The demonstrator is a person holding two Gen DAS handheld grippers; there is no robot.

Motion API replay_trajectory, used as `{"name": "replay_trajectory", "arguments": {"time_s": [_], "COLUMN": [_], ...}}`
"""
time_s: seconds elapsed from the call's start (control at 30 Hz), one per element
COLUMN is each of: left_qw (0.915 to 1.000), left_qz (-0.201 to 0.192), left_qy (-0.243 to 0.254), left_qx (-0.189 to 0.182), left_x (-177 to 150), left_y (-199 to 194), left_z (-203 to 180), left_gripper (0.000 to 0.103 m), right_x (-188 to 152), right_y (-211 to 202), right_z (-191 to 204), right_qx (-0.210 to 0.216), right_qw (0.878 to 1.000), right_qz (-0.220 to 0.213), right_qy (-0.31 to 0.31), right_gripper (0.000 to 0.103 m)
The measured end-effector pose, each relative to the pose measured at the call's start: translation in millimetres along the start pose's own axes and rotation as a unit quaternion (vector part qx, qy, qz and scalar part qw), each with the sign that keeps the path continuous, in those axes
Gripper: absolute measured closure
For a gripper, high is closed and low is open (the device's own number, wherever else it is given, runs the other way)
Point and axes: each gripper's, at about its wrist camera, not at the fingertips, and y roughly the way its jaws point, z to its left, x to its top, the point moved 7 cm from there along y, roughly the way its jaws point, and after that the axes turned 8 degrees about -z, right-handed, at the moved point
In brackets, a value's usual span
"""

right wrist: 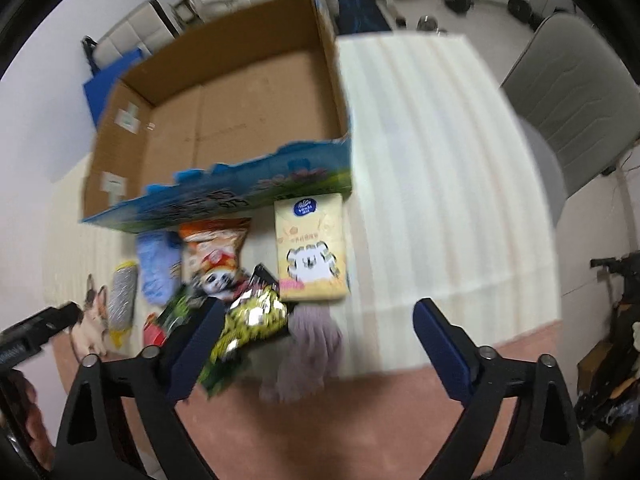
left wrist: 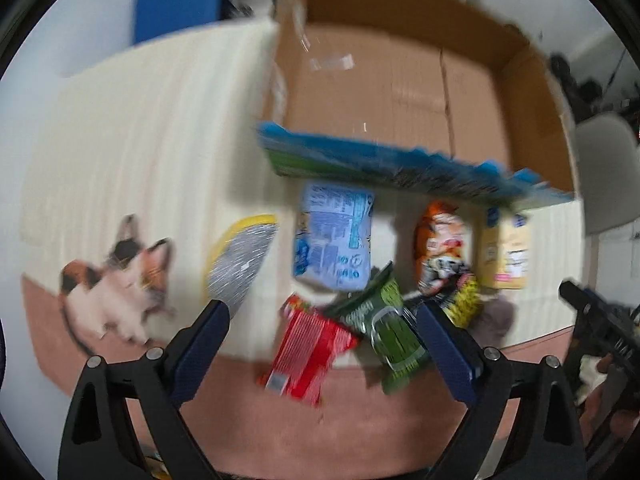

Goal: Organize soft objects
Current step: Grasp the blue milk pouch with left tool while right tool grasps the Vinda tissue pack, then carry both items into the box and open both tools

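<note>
Right tongs nearer the lilac cloth

Plainly, both my left tongs [left wrist: 322,322] and right tongs [right wrist: 318,320] gape wide, holding nothing. Soft lilac cloth [right wrist: 310,344] droops over the bench's near edge, just left of centre between my right fingers, long axis running away from me.

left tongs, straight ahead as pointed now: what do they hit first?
Probably the red snack pack, with the green pack right beside it; both lie between the open left tongs in the left wrist view. The cardboard box lies farther along. Motion blur and fisheye leave depth uncertain.
</note>
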Motion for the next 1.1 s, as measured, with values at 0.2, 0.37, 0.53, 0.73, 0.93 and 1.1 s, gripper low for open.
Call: {"name": "replay_trajectory", "arguments": {"time_s": [0.2, 0.37, 0.53, 0.73, 0.93, 1.1], "left_qw": [0.998, 0.9976, 0.9972, 0.9977, 0.9987, 0.9995], "left_qz": [0.061, 0.068, 0.073, 0.058, 0.031, -0.012], "left_qy": [0.01, 0.002, 0.017, 0.029, 0.03, 0.03], "left_qx": [-0.005, -0.014, -0.002, 0.016, 0.027, 0.004], "left_x": [11, 15, 11, 3, -15, -35], "left_y": [84, 103, 107, 96, 48, -24], "left_z": [-8, -9, -8, -2, 10, 9], "left_gripper": [0.007, 0.013, 0.041, 0.062, 0.064, 0.064], "right_x": [10, 3, -6, -14, -26, -38], "right_y": [82, 120, 144, 148, 123, 74], "right_z": [2, 8, 12, 8, 9, 17], "right_qx": [0.0, -0.012, -0.031, -0.039, -0.029, 0.004], "right_qw": [0.999, 0.997, 0.996, 0.996, 0.997, 0.999], "right_qz": [0.037, 0.065, 0.087, 0.083, 0.063, 0.038], "right_qy": [0.023, 0.027, 0.016, 0.018, 0.023, 0.031], "right_gripper": [0.013, 0.014, 0.032, 0.037, 0.037, 0.037]}}
